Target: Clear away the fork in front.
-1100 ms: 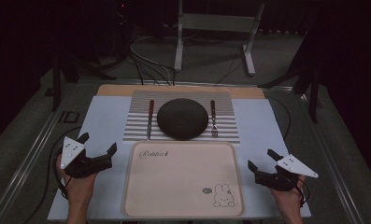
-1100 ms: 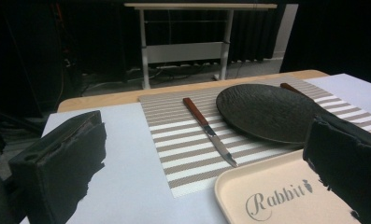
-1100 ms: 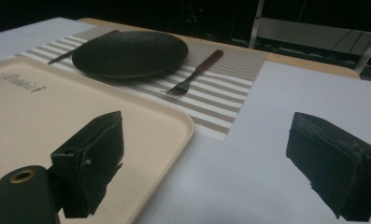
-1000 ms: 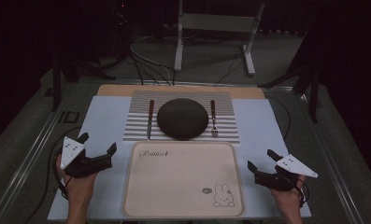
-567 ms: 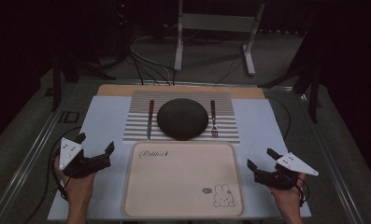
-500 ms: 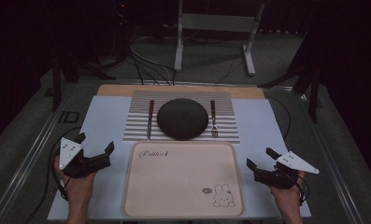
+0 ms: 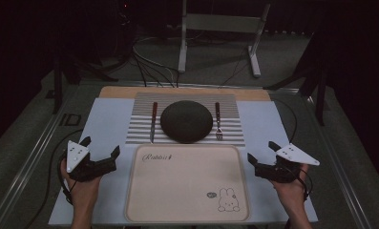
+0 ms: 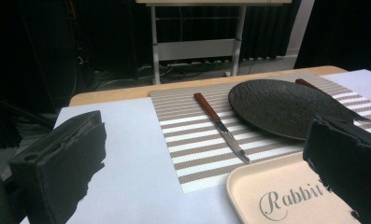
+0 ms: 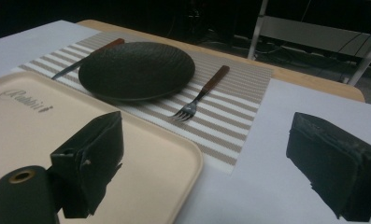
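A cream tray (image 7: 187, 191) with "Rabbit" lettering and a rabbit drawing lies at the table's near middle. Behind it a dark round plate (image 7: 186, 120) sits on a striped placemat (image 7: 230, 136), with a knife (image 7: 153, 121) to its left and a fork (image 7: 218, 121) to its right. My left gripper (image 7: 101, 147) is open and empty, just left of the tray. My right gripper (image 7: 262, 151) is open and empty, just right of it. In the left gripper view the left gripper (image 8: 206, 135) faces the knife (image 8: 223, 127) and plate (image 8: 286, 107). In the right gripper view the right gripper (image 9: 206, 128) faces the fork (image 9: 199, 95) and plate (image 9: 136, 70).
A pale blue sheet (image 7: 106, 124) covers the wooden tabletop (image 7: 120, 91) under the mat and tray. A metal frame stand (image 7: 220, 28) and loose cables (image 7: 149, 67) lie on the floor beyond the table's far edge. Cables trail from both grippers.
Both hands have shifted only slightly beside the tray. The jaws of both grippers stay open, and the plate, cutlery and tray have not moved.
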